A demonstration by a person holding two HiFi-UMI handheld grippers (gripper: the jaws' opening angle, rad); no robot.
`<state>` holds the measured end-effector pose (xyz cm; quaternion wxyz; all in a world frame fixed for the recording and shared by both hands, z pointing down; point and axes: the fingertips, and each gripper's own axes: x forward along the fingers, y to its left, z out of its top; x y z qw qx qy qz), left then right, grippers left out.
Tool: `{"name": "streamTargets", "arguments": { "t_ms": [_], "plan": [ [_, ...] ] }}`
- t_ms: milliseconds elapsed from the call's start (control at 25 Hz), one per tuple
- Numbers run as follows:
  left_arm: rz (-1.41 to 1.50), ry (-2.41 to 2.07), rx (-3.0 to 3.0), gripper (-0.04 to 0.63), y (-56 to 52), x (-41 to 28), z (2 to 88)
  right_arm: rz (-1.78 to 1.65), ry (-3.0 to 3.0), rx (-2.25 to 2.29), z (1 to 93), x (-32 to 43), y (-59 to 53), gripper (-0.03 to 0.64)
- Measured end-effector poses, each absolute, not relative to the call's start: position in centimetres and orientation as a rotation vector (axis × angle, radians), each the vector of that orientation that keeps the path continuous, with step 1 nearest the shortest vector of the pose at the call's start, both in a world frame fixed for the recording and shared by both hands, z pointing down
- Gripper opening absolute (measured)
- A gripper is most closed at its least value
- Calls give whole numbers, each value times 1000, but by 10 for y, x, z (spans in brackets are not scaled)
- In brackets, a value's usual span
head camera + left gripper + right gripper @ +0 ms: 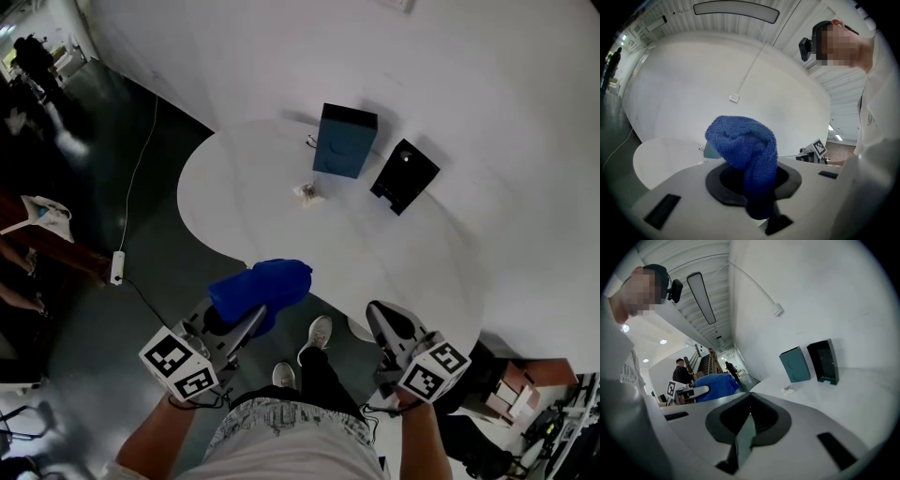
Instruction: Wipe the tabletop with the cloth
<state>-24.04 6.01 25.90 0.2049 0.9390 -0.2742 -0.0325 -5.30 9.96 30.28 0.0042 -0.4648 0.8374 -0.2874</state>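
Observation:
A bunched blue cloth [262,287] is clamped in my left gripper [249,322], held just off the near edge of the white tabletop [394,253]. In the left gripper view the cloth [743,149] bulges up out of the shut jaws of the left gripper [757,190] and hides their tips. My right gripper [377,317] is shut with nothing in it, also at the table's near edge. In the right gripper view the right gripper [749,422] has its jaws together, with the cloth [715,386] to the left.
A teal box [345,141] and a black box [405,175] stand at the back of the table against the white wall, with a small crumpled wrapper [307,192] in front of them. A power strip [117,267] with a cable lies on the dark floor to the left.

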Motion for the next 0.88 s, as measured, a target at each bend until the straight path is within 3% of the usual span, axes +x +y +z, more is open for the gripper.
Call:
{"name": "streamTargets", "arguments": {
  "t_ms": [880],
  "plan": [
    [54, -830, 2534, 97, -83, -141, 297, -1046, 2610, -1383, 339, 46, -43, 8]
  ]
}}
